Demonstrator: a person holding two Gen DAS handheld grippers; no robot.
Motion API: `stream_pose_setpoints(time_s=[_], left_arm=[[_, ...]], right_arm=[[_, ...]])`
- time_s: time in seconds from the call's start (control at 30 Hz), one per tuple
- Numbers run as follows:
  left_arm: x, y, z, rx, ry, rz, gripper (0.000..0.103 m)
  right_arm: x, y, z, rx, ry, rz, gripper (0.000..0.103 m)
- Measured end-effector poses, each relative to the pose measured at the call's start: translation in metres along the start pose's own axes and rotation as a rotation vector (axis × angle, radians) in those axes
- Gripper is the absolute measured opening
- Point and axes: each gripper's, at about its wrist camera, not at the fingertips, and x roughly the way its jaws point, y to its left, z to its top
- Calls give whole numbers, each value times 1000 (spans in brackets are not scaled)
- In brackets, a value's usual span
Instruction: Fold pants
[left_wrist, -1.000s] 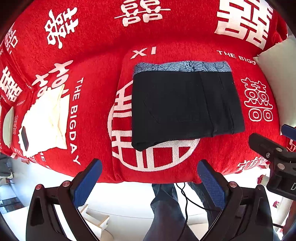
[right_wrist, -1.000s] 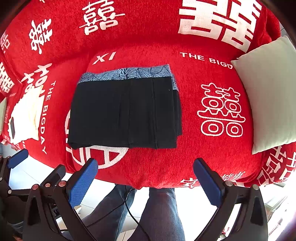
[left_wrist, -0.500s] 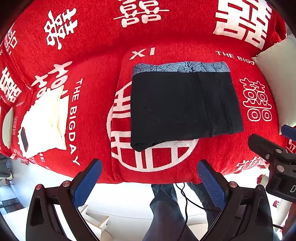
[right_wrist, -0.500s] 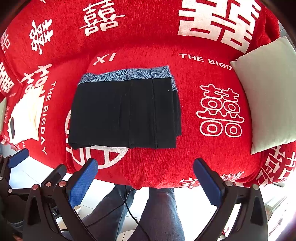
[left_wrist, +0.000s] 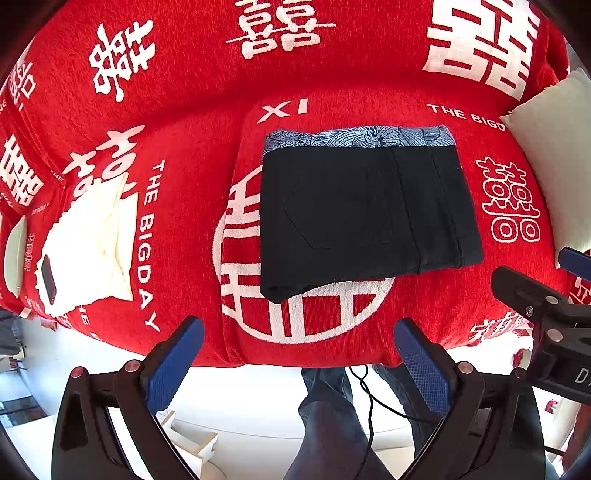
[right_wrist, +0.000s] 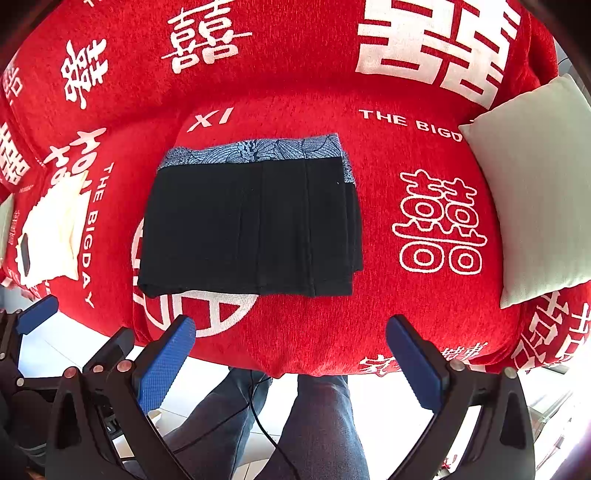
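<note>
The black pants (left_wrist: 365, 218) are lying folded into a compact rectangle on the seat of a red sofa (left_wrist: 207, 155) printed with white characters. A strip of blue-grey patterned lining (left_wrist: 360, 137) is showing along the far edge of the fold. In the right wrist view the pants (right_wrist: 247, 225) are sitting left of centre, their near edge partly covering a white circular print.

The left hand-held gripper (left_wrist: 301, 365) is hovering in front of the sofa's front edge with its blue-padded fingers spread wide, holding nothing and well apart from the pants. The right hand-held gripper (right_wrist: 291, 363) is hanging likewise, spread and clear of the cloth.

A white pillow (right_wrist: 535, 192) is resting at the sofa's right end. A cream cloth (left_wrist: 88, 243) with a dark phone (left_wrist: 48, 283) on it is lying at the left end. The person's jeans-clad legs (right_wrist: 317, 424) are showing below.
</note>
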Motion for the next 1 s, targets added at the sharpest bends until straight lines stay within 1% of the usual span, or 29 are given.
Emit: stream_pose_setpoints(time_s=[0.63, 0.73, 0.9, 1.0], left_arm=[[0, 1, 1, 0, -2, -9, 103], [-1, 3, 1, -12, -5, -20, 103], [-5, 3, 2, -19, -35, -36, 103], [-4, 3, 3, -19, -26, -38, 103]], right_arm=[[-1, 4, 2, -11, -4, -2, 103], [0, 3, 1, -10, -4, -3, 103], [1, 2, 2, -5, -4, -3, 103], [1, -1, 2, -1, -3, -4, 103]])
